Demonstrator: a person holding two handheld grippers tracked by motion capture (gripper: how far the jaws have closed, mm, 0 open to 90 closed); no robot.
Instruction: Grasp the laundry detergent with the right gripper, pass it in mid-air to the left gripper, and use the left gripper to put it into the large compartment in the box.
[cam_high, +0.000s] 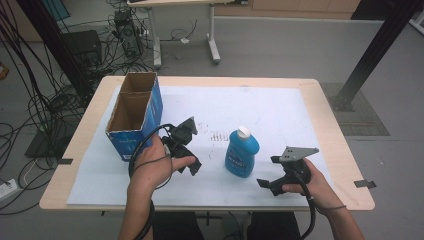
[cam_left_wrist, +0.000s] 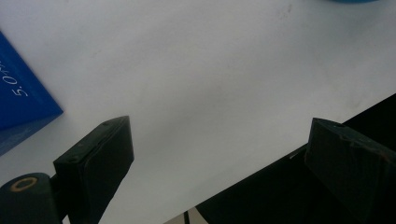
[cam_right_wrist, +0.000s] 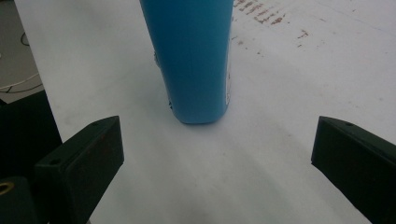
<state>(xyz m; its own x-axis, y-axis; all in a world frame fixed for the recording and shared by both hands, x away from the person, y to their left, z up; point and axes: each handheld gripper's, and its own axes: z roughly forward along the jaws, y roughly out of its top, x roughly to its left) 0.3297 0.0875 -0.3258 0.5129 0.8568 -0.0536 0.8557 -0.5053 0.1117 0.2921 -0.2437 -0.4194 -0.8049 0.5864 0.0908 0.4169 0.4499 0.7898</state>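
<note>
Your left gripper (cam_high: 189, 162) hangs with jaws spread wide and empty over the white sheet (cam_high: 280, 110), close to its near edge. Your right gripper (cam_high: 272, 177) is likewise agape, pointing at the upright blue bottle (cam_high: 242, 152) just beyond it. The blue open-topped box (cam_high: 135, 115) stands at far left; bare sheet stretches far right.

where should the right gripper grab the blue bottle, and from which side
Grip the blue bottle across its lower body, coming in level from the right gripper side. It stands upright on the white mat, and its narrow edge faces the open jaws, which stand wider than it. The white cap is small and high up.
</note>
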